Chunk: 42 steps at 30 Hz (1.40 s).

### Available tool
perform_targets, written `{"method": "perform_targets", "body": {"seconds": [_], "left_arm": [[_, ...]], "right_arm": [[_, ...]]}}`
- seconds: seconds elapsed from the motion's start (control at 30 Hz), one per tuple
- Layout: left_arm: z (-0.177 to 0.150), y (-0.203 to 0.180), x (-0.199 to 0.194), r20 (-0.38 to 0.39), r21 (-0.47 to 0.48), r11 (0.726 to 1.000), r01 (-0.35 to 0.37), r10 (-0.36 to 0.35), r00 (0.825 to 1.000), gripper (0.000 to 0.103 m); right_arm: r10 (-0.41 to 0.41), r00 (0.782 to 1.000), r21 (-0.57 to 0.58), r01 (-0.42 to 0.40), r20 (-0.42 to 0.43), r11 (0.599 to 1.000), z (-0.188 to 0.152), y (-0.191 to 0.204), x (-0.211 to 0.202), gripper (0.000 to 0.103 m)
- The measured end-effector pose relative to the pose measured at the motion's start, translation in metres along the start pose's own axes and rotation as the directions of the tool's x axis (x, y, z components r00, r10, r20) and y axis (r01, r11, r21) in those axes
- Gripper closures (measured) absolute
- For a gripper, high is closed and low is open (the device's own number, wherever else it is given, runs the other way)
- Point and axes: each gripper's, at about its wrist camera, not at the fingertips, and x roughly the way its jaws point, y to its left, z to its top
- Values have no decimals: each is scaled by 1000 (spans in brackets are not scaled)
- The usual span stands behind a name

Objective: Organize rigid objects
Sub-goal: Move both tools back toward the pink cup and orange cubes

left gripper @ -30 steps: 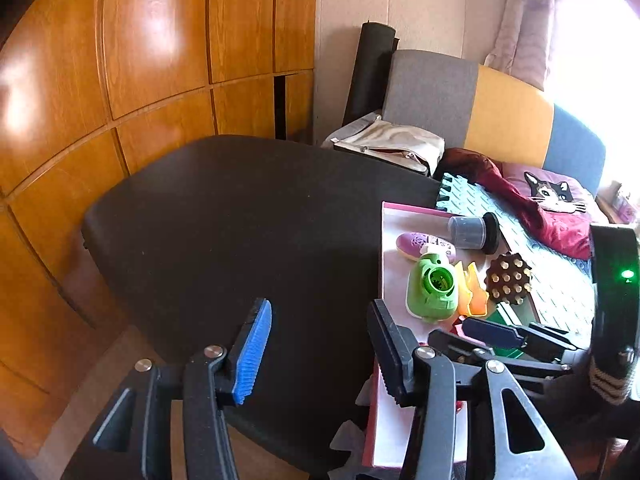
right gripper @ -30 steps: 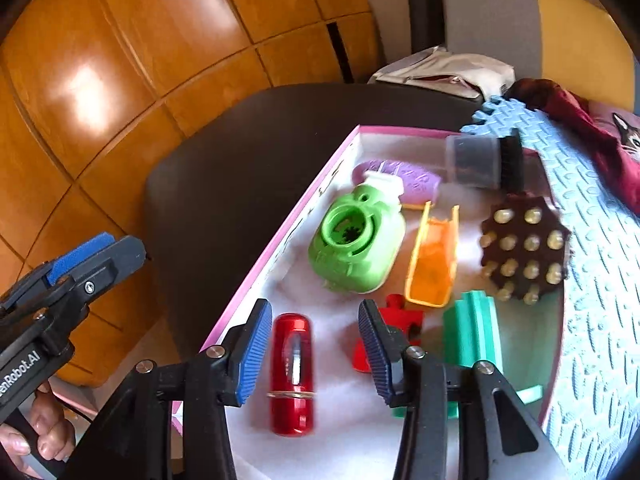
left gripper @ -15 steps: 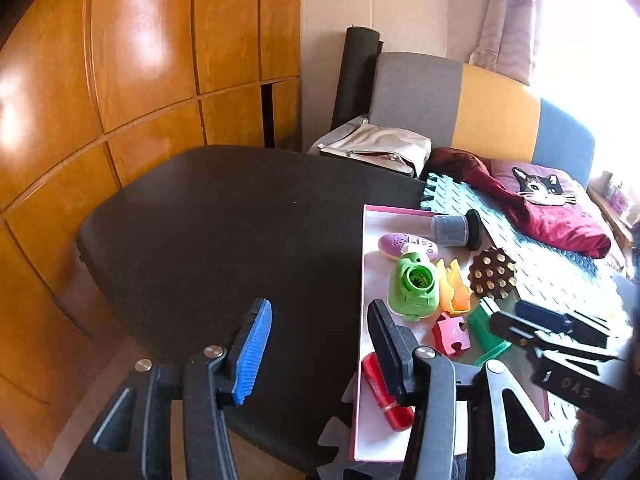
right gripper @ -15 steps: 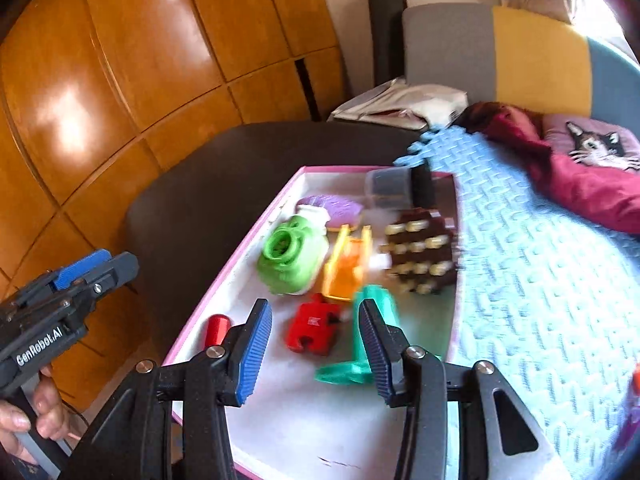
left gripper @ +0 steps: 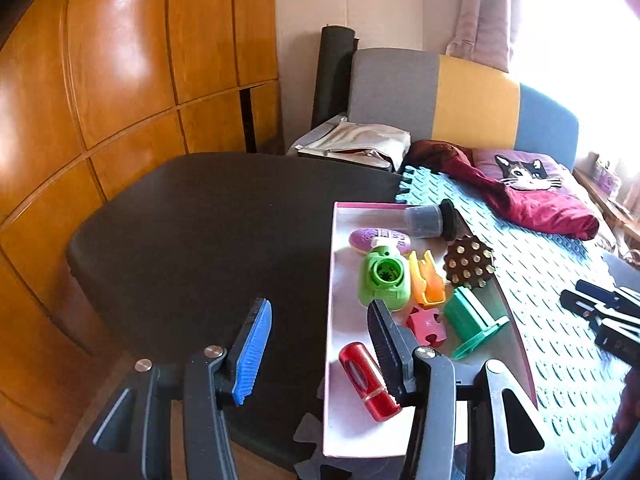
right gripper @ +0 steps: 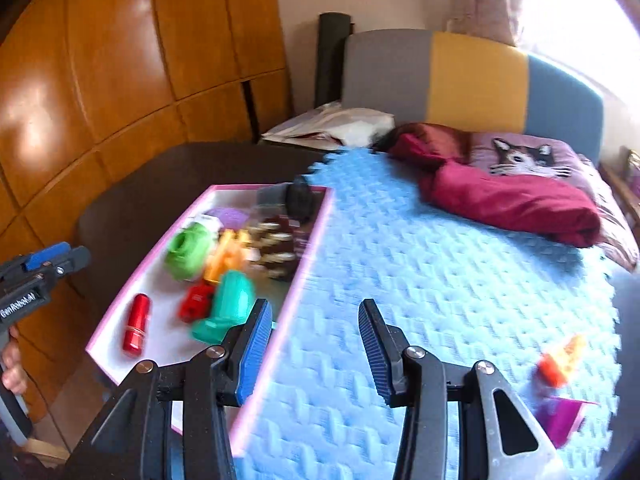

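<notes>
Left tool (left gripper: pixel 316 336) and right tool (right gripper: pixel 316 334) — black angular frames, silver screws, ribbed blue pads; white "GenRobot.AI" lettering on left tool's side; fingers (right gripper: pixel 12 368) on grey handle.

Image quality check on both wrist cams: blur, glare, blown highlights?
Left wrist: sharp; tray objects crisp, window top right blown out, glare on wooden panels. Right wrist: motion blur smears tray contents and foam mat; the gripper itself stays sharp.

A wooden wardrobe (left gripper: pixel 120 80) stands behind; a red blanket (right gripper: pixel 500 196) and cat cushion (left gripper: pixel 524 170) lie by the striped headboard (left gripper: pixel 460 100).
</notes>
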Motion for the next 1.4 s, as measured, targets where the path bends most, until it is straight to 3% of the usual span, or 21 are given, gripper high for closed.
{"method": "perform_targets", "body": {"seconds": [0.27,0.4,0.5,0.57,0.67,1.1,1.4], "left_arm": [[4,-22,-6,18,58,998,30,-31,999,52],[8,-38,-9,23,99,994,55,-58,998,52],[10,-53,-9,24,129,989,76,-79,997,52],[12,-64,-9,24,148,985,87,-91,996,52],[13,-78,-9,20,173,979,104,-109,994,52],[14,-129,-2,-3,260,953,157,-162,987,52],[13,-153,2,-21,301,936,182,-184,983,52]], "right_arm": [[-182,983,114,177,33,978,-13,-84,-32,57],[-288,957,192,276,40,942,-22,-130,-47,57],[-358,934,312,334,21,889,-39,-169,-56,57],[-359,933,418,333,-19,845,-45,-191,-57,57],[-335,942,503,285,8,816,-46,-207,-63,57],[-349,937,550,291,2,783,-50,-213,-66,57],[-359,933,636,271,10,722,-58,-231,-76,57]]}}
